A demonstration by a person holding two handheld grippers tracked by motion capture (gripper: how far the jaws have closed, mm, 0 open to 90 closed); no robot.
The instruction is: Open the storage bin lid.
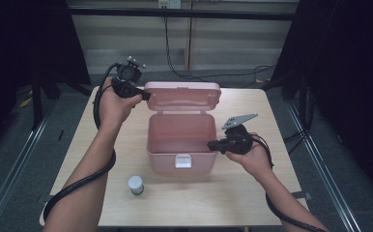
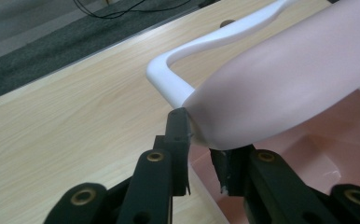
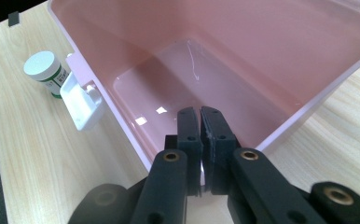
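Pink box (image 1: pixel 181 140) sits mid-table (image 1: pixel 252 193), lid (image 1: pixel 182 95) swung up and back, inside bare. Left gripper (image 1: pixel 145 95) pinches the lid's left edge; the left gripper view has the jaws clamped either side of the pink lid (image 2: pixel 280 88) rim, with the white handle (image 2: pixel 187 56) curving off behind. Right gripper (image 1: pixel 212 144) is at the box's right wall; in the right gripper view its jaws are pressed together, holding nothing, just over the near rim (image 3: pixel 304 112). That view also shows the white front latch (image 3: pixel 81 105) and a white-capped, green-labelled bottle (image 3: pixel 45 71) beside it; the high view puts the bottle (image 1: pixel 136 184) in front of the box, near the table's front edge.
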